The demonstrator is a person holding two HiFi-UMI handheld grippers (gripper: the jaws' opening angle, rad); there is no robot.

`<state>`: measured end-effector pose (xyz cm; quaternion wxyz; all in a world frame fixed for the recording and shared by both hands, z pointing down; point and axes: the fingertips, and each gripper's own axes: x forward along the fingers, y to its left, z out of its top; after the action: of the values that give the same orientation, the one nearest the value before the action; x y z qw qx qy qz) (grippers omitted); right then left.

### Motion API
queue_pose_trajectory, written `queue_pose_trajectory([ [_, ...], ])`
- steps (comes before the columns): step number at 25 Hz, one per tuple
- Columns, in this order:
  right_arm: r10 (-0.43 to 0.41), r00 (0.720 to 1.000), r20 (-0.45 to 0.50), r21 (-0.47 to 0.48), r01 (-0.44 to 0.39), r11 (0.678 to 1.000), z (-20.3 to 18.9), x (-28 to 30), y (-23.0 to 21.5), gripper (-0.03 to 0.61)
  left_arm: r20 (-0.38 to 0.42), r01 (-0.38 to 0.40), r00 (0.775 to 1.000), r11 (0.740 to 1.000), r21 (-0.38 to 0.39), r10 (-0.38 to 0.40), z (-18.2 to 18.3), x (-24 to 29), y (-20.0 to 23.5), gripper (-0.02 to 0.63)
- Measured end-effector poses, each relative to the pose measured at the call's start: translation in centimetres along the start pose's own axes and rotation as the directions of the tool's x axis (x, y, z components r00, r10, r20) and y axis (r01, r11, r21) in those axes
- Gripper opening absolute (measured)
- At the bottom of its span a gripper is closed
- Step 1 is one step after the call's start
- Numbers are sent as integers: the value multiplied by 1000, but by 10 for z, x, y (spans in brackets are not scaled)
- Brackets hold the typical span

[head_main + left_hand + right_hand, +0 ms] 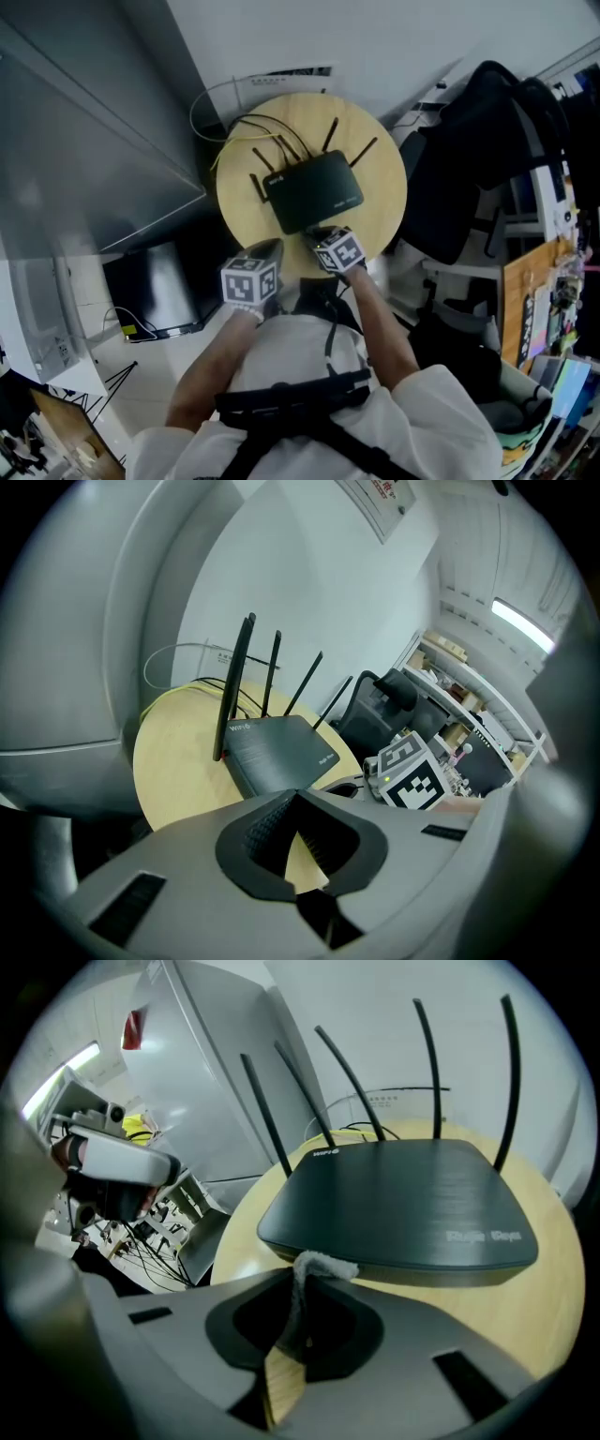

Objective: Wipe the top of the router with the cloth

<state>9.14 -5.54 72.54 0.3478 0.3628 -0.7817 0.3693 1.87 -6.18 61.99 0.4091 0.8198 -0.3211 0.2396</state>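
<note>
Dim even light, fisheye-warped gripper views, blurred edges

We see router (pixel 314 190) matt black, fine brushed lines across top, pale grey lettering, black antennas. Round table (pixel 382 192) beneath: pale yellow wood, faint grain. Cloth (pixel 326 1265) off-white, fuzzy. Left gripper (pixel 296 797) and right gripper (pixel 300 1279): light grey shells, black ribbed jaw linings. We note marker cubes (pixel 251 279) patterned in black-and-white squares. Sleeves (pixel 441 403) white, harness straps (pixel 291 403) black. Cable (pixel 164 658) whitish, wall (pixel 394 37) pale grey-white.
</note>
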Motion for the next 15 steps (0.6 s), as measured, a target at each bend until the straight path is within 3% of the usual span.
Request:
queue_pose_trajectory([
  [15,4,1000,27,-16,-4,1000,23,34,80,40,-11,-4,1000,1000,19,4,-24,-48,37,-3],
])
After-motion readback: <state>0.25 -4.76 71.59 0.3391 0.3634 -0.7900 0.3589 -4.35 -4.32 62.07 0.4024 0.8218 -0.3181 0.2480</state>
